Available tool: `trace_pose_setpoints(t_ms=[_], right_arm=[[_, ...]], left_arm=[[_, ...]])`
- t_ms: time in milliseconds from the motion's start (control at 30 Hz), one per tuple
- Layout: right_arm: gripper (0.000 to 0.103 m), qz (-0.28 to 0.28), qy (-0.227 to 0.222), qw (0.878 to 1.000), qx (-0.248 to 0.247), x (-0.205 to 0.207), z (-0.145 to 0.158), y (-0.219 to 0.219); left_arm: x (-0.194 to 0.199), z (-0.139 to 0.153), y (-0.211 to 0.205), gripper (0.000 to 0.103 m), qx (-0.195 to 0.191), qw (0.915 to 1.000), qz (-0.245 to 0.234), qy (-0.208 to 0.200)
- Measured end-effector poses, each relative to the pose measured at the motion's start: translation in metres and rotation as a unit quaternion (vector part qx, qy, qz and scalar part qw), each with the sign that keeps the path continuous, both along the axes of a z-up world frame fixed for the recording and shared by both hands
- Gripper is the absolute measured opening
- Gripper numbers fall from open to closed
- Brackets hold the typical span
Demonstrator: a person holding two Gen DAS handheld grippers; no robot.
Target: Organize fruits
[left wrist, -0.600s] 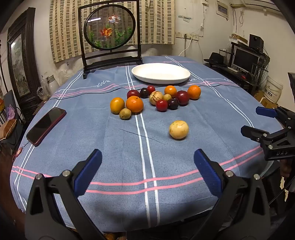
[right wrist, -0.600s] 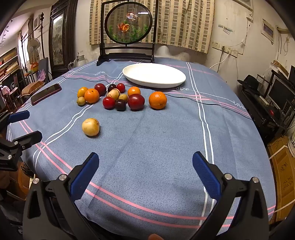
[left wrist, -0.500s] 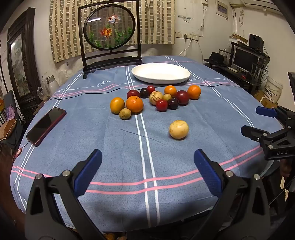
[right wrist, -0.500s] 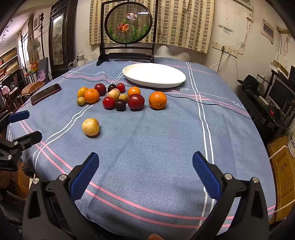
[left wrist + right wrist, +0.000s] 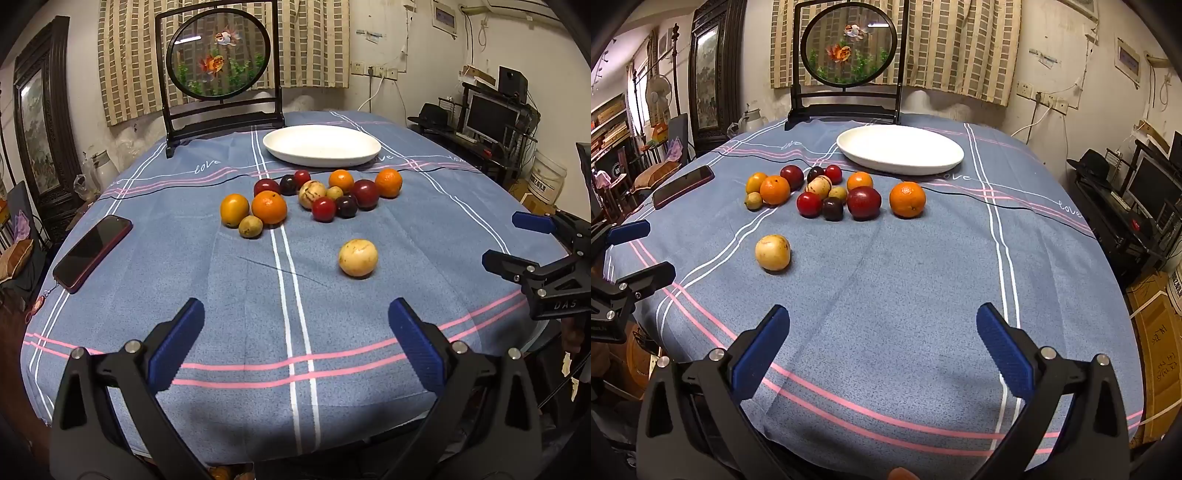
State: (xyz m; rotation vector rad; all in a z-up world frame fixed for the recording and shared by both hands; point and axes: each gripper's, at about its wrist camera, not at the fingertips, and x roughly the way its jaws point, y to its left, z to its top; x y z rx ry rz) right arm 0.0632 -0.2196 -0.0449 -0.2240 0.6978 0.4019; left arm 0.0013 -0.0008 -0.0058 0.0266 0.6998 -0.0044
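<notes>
The word "love" in white cursive is showing on the blue striped tablecloth (image 5: pixel 229 280) several times: one is sitting just left of the white oval plate (image 5: pixel 321 144) at (image 5: pixel 206 167), and, in the right wrist view, one is lying just right of the plate's near rim and another further right toward the cloth's edge. The letters "DAS" are standing on the black body of the right tongs (image 5: pixel 517 240). Dark characters on the cardboard box (image 5: pixel 1160 354), right of the surface, are staying unreadable.

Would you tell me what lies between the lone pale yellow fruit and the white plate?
The cluster of fruits lies between the pale yellow fruit and the white plate, clearest in the right wrist view.
</notes>
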Motion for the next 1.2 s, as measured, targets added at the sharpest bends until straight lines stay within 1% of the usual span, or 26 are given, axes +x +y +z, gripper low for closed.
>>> trace_pose_setpoints(t_ms=[600,733,833,1000,1067,1133,1200], right_arm=[[0.102,0.000,0.002,1.000,-0.001,0.001,0.002,-0.001],[0.102,0.002,0.000,1.000,0.000,0.000,-0.004,0.002],[0.102,0.016,0.003,1.000,0.016,-0.002,-0.003,0.004],[0.102,0.058,0.029,0.997,0.039,0.004,-0.014,0.021],[0.102,0.069,0.035,0.995,0.055,0.007,-0.017,0.029],[0.102,0.079,0.023,0.994,0.078,0.009,-0.015,0.036],[0.102,0.075,0.017,0.993,0.090,0.011,-0.012,0.043]], left_arm=[[-0.001,-0.003,-0.002,0.101,0.003,1.0000,-0.003,0.004],[0.001,-0.005,0.003,0.101,-0.010,0.9999,-0.002,0.012],[0.003,-0.007,0.009,0.101,-0.024,0.9996,-0.004,0.015],[0.001,-0.007,0.016,0.101,-0.020,0.9998,-0.006,0.002],[0.000,-0.007,0.025,0.101,-0.033,0.9994,-0.007,-0.002],[0.000,-0.009,0.033,0.101,-0.046,0.9989,-0.002,-0.011],[0.000,-0.011,0.043,0.101,-0.051,0.9984,0.016,-0.019]])
